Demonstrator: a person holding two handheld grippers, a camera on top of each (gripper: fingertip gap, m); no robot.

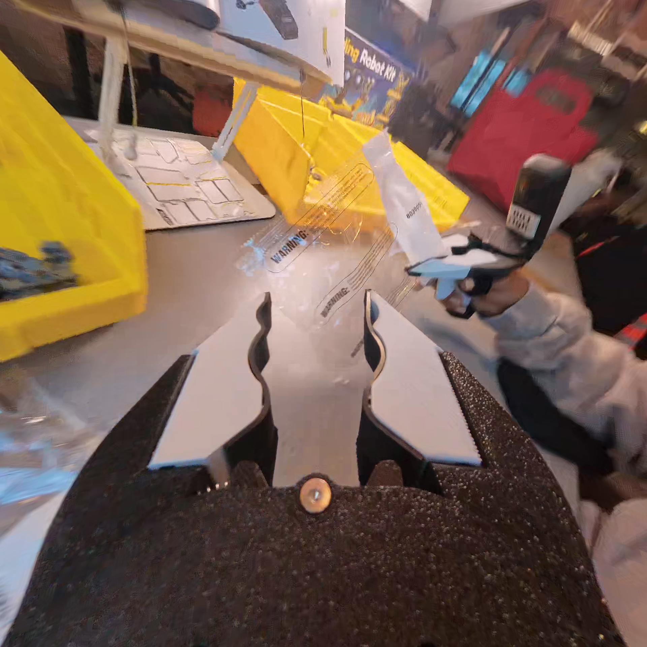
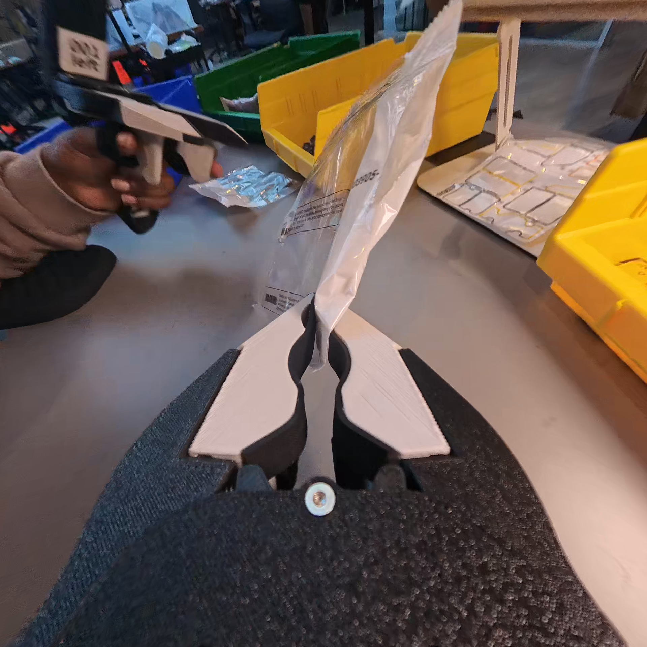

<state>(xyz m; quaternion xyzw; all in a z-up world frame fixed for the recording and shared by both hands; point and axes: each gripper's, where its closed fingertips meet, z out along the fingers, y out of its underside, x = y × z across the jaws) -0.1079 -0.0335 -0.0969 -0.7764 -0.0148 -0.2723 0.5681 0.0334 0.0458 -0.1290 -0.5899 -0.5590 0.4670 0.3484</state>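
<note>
Right wrist view: right hand-held gripper is clamped on the bottom corner of a thin clear-and-white plastic bag, which stands up from the tips above the grey table.
Left wrist view: left hand-held gripper is spread wide and empty, its tips just short of the bag's clear printed flap.
Bag handling: looks very light, limp and slick; it would likely slip or crumple, so an edge or corner pinch seems the surest hold.
Bag count: one held; one crinkled silvery packet lies flat on the table beyond.
Bins: three yellow plastic bins; one green bin; one blue bin.
Other: one white marked mat, carrying a white stand.
</note>
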